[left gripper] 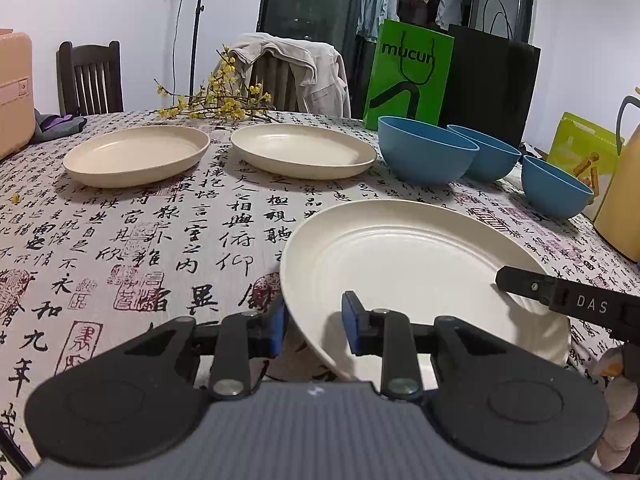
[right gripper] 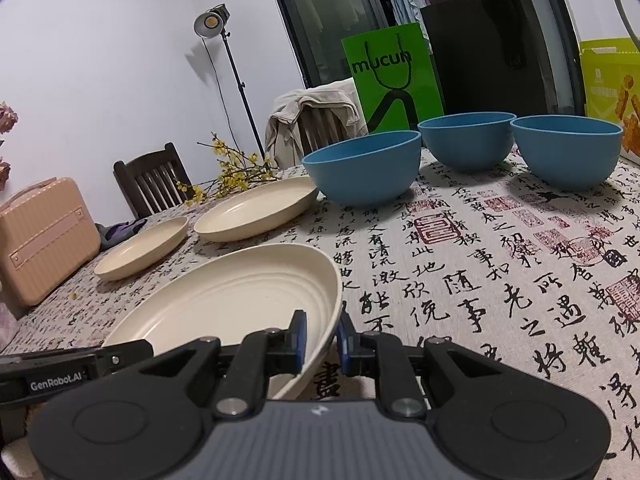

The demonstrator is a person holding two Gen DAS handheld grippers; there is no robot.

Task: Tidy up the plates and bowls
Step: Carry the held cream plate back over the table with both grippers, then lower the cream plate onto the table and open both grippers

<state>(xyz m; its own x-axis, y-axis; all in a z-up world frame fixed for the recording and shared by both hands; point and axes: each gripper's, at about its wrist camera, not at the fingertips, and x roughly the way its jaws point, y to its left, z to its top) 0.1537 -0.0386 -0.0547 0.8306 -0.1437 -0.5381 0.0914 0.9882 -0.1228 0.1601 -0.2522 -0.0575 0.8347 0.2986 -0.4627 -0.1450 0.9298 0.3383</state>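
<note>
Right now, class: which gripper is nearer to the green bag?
Right, by a judgement. The right gripper holds the near plate's rim on the side towards the green bag; the left gripper holds the opposite rim, farther away.

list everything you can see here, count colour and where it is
plates: 3, cream; one near, gripped on opposite rims by both claws, two further back on the table
bowls: 3, blue; row behind the plates
tablecloth: 1, white with black calligraphy; covers table
flower branch: 1, yellow; far edge
bags: green, black, yellow-green; behind bowls
case: 1, pink; table's left end
jug: 1, yellow; right end
chairs: 2, dark; one draped with a beige jacket
lamp: 1; on stand
left claw: black, blue pads
right claw: same
</note>
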